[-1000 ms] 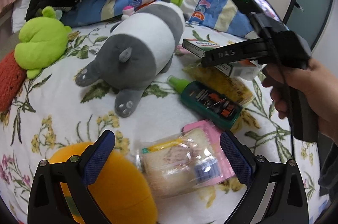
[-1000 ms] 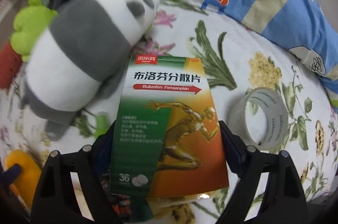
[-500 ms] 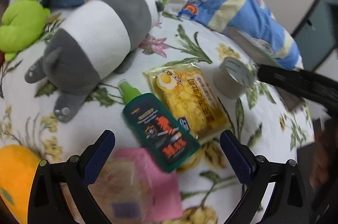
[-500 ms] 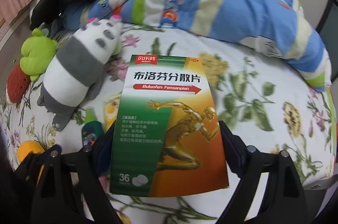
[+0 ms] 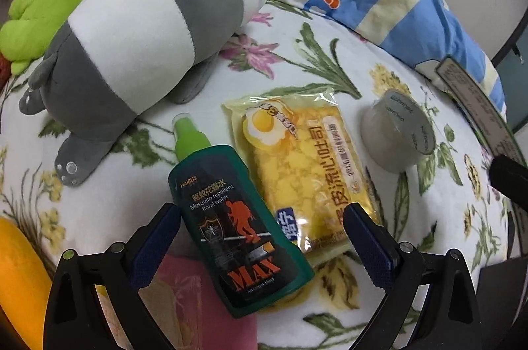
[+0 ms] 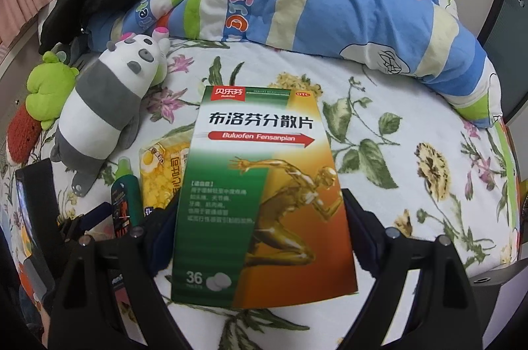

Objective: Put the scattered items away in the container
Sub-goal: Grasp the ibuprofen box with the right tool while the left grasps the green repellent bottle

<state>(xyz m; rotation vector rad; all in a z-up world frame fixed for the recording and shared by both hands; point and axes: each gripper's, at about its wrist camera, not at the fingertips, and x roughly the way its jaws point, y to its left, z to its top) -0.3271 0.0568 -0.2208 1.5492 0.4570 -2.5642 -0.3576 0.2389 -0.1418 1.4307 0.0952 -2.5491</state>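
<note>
Right gripper [image 6: 260,218] fingers pinching medicine box [image 6: 264,198]; left gripper [image 5: 262,234] fingers spread over repellent bottle [image 5: 231,218]; snack pack [image 5: 303,165] at 1 o'clock.

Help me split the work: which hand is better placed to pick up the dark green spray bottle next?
Left. The left gripper is open and empty, its jaws either side of the dark green spray bottle. The right gripper is already shut on the green-and-orange medicine box.
</note>
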